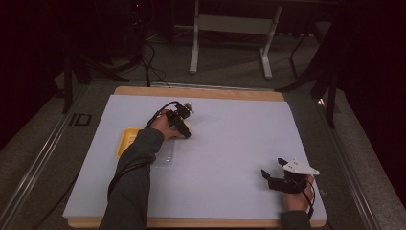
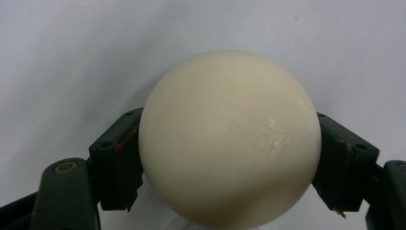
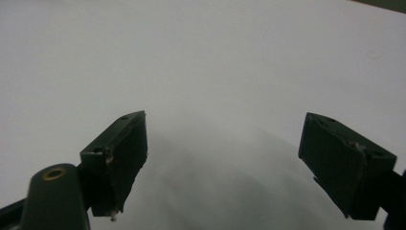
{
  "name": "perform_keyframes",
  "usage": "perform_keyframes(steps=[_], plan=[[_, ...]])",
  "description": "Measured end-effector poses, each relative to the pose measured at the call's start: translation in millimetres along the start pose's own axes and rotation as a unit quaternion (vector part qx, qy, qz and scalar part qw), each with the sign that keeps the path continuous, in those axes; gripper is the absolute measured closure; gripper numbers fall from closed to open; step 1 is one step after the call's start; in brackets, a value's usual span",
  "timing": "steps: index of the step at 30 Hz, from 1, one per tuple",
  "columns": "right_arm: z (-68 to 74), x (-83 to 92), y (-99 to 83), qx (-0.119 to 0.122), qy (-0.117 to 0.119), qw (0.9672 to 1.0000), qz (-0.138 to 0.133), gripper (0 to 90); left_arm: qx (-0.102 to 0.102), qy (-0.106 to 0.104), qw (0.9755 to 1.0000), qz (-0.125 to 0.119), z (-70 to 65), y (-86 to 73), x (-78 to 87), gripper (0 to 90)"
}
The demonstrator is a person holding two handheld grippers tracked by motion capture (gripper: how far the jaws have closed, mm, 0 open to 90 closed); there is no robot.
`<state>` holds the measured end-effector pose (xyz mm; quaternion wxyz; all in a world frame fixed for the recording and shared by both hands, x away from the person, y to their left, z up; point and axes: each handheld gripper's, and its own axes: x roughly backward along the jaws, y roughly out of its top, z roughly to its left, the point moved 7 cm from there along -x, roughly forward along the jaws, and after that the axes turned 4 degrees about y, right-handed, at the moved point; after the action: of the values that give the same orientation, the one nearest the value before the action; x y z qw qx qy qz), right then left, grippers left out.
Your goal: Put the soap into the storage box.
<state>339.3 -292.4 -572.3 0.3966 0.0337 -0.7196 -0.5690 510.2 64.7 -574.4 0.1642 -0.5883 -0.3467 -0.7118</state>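
Two hand-held grippers work over the white sheet that covers the table [image 1: 230, 139]. At about nine o'clock of the sheet lies a yellow tray [image 1: 126, 140], with a clear lid [image 1: 165, 158] just beside it toward the centre. Above these, near ten o'clock, the left hand-held gripper [image 1: 184, 132] points down at the sheet, its cable arching back over the person's grey sleeve [image 1: 136, 172]. Seen in the left gripper view, this left hand-held gripper is pinching a cream-white ball [image 2: 230, 139] (faint raised lettering shows on its lower right side), one pad [image 2: 119, 160] against each flank; the ball sits squarely between the jaws over the sheet. Well apart, at about four o'clock, the right hand-held gripper [image 1: 273, 171] rests low, its grey three-cornered plate on top. Its jaws are spread wide, with nothing between them but bare white sheet.
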Motion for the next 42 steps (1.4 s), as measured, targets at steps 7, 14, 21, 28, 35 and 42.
perform_keyframes(steps=[7, 14, 21, 28, 35, 42], plan=[[0.3, -0.4, -0.1, 0.0, 0.001, 1.0, 0.001, 16.9, -0.001, -0.004, 1.0, -0.008, -0.4, 2.1, 0.6, 21.0], [0.9, -0.9, -0.2, 0.005, 0.0, 1.0, 0.004, 17.0, 0.003, -0.002, 1.0, -0.003, 1.2, 3.3, -2.2, 20.5], [1.0, -1.3, -0.3, 0.006, 0.0, 1.0, 0.006, 16.9, 0.008, 0.0, 1.0, -0.002, -0.1, 4.3, -1.3, 23.5], [1.0, -1.2, -0.3, 0.006, 0.001, 1.0, 0.006, 16.9, -0.004, -0.004, 1.0, 0.006, -3.3, 2.2, 0.3, 23.9], [1.0, -1.3, -0.3, 0.007, 0.001, 1.0, 0.006, 16.9, -0.016, -0.006, 0.9998, 0.007, -7.4, 3.7, 5.3, 24.0], [1.2, -1.2, -0.4, 0.006, 0.0, 1.0, 0.006, 17.0, -0.029, -0.015, 0.9995, 0.002, -14.7, 5.5, 18.3, 24.0]])
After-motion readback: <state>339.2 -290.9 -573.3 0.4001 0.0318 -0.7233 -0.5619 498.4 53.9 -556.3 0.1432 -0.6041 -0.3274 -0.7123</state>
